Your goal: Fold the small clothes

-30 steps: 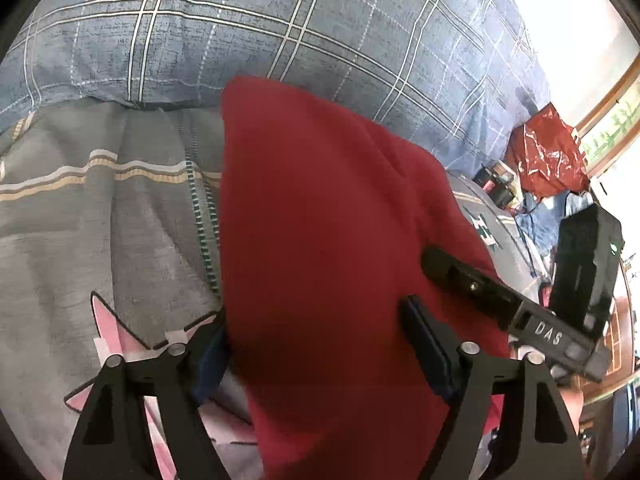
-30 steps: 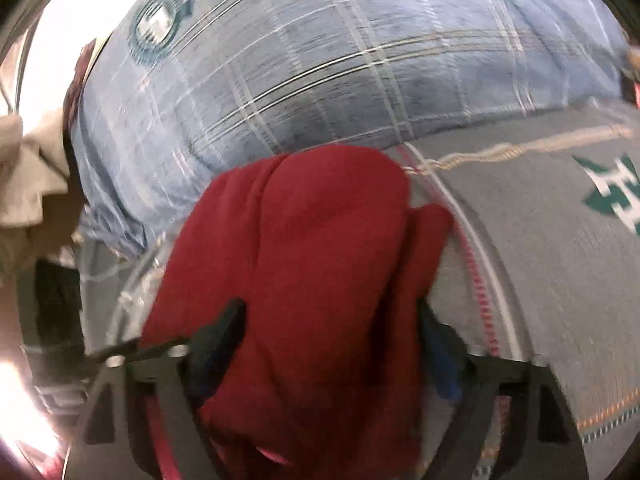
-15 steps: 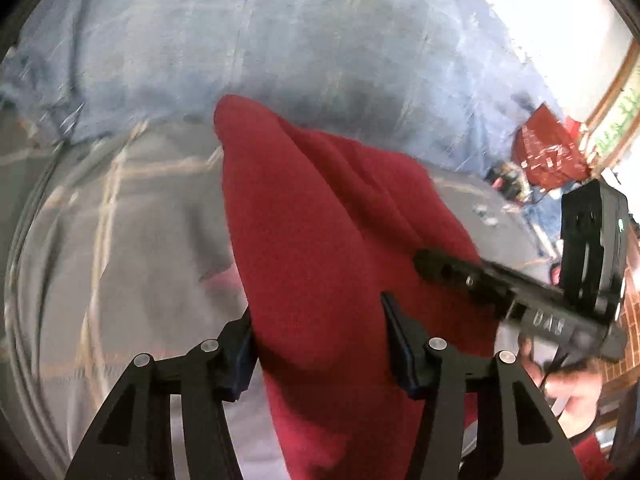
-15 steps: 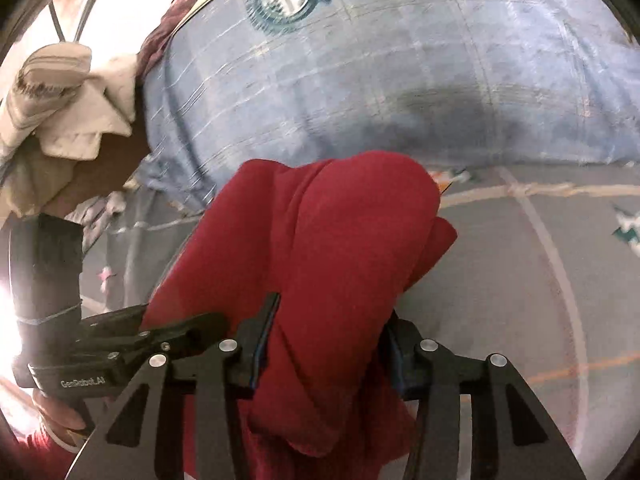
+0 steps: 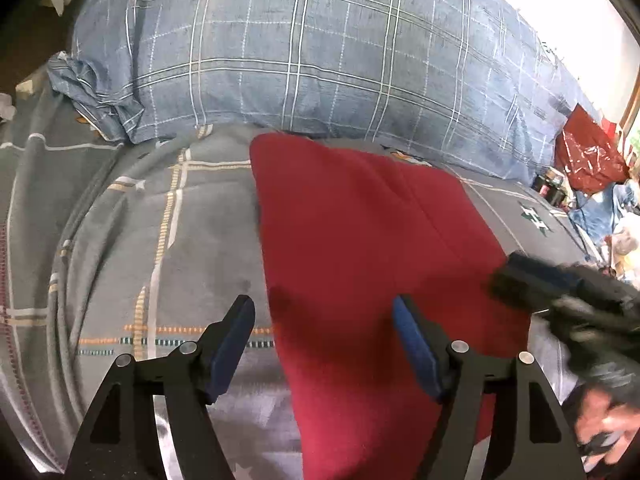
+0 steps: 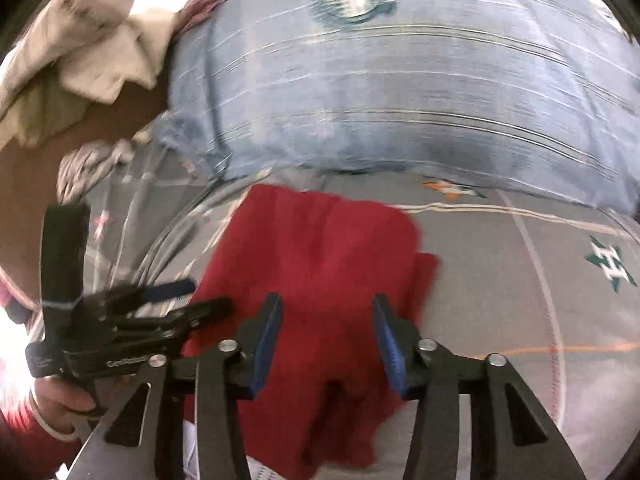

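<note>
A red garment (image 5: pixel 360 240) lies folded lengthwise on the grey patterned bedsheet (image 5: pixel 160 240), its far end near the blue plaid pillow. It also shows in the right wrist view (image 6: pixel 320 264). My left gripper (image 5: pixel 324 336) is open above the garment's near left edge, holding nothing. My right gripper (image 6: pixel 326 336) is open above the garment's near end, holding nothing. The right gripper shows blurred at the right of the left wrist view (image 5: pixel 560 292). The left gripper shows at the left of the right wrist view (image 6: pixel 132 320).
A large blue plaid pillow (image 5: pixel 320 60) lies across the back of the bed. Beige clothes (image 6: pixel 80 48) are piled at the far left. A red plastic bag (image 5: pixel 588 156) and clutter sit at the far right.
Both grippers have opened and let go of the red garment. It now lies flat on the bed, and both grippers have pulled back from it.
</note>
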The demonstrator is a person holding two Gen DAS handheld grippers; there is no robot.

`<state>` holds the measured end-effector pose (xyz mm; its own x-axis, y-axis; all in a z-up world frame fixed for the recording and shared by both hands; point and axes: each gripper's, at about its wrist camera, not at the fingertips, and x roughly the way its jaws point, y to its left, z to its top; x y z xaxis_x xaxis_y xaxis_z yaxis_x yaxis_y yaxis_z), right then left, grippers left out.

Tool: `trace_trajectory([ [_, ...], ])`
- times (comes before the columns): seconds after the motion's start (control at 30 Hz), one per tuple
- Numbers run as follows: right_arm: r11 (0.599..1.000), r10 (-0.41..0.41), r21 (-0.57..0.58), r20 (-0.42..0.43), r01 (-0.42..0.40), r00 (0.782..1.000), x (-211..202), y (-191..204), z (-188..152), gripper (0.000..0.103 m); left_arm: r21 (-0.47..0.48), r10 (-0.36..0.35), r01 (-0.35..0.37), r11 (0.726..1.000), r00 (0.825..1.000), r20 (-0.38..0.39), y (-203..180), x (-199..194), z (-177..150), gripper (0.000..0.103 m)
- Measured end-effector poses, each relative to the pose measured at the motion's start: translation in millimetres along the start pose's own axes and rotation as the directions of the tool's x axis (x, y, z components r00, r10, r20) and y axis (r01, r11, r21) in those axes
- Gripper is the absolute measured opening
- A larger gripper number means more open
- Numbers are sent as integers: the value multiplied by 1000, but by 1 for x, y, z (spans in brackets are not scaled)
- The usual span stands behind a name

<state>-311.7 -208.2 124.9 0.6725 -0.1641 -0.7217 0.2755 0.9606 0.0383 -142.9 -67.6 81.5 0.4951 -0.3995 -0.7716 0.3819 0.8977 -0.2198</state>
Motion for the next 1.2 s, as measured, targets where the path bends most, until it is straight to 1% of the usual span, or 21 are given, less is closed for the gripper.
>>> trace_trajectory([
  [0.07,998,-53,-28,-44,51,998,19,6,-4,36,1,13,-13,1000,1000,15,-2,-6,-6,71],
  [0.13,992,-125,-32,-116,122,985,44,0,-17,37,3,34,-35,999,999,41,-6,-14,-7,71],
  [0.17,992,-123,-20,-112,122,986,48,-3,-21,37,6,50,-51,999,997,61,-6,-19,-8,71],
  [0.2,994,-111,2,-83,111,990,45,-6,-24,38,8,64,-65,998,995,80,-6,-25,-8,71],
  [0.23,994,-107,11,-79,108,991,41,-6,-24,39,11,72,-73,997,993,93,-8,-32,-12,71],
  [0.27,994,-107,9,-80,108,991,37,-4,-23,42,8,82,-83,997,991,109,-9,-38,-15,71],
  [0.33,994,-112,4,-68,113,991,23,0,-21,43,-6,85,-85,996,988,128,-10,-52,-22,71],
  [0.4,991,-131,-5,-54,131,990,12,4,-19,55,-23,85,-83,996,986,142,-9,-62,-29,71],
  [0.47,988,-152,-2,-26,152,988,3,7,-19,61,-37,94,-89,995,983,160,-9,-74,-34,71],
  [0.6,983,-183,9,30,182,983,-12,18,-18,74,-10,125,-126,992,973,196,-11,-93,-39,71],
  [0.63,982,-190,8,39,190,981,-15,20,-18,74,-1,136,-139,990,970,203,-14,-99,-41,71],
  [0.7,980,-201,11,50,201,978,-19,24,-19,76,9,133,-138,990,969,210,-17,-109,-45,71],
  [0.83,980,-197,30,57,196,979,-22,25,-20,78,7,132,-137,991,964,230,-20,-122,-51,71],
  [0.97,979,-205,31,72,203,976,-28,28,-19,80,13,132,-139,990,962,239,-20,-130,-54,71],
  [1.2,978,-209,43,82,206,974,-35,29,-20,81,34,139,-152,988,957,256,-19,-136,-55,71],
])
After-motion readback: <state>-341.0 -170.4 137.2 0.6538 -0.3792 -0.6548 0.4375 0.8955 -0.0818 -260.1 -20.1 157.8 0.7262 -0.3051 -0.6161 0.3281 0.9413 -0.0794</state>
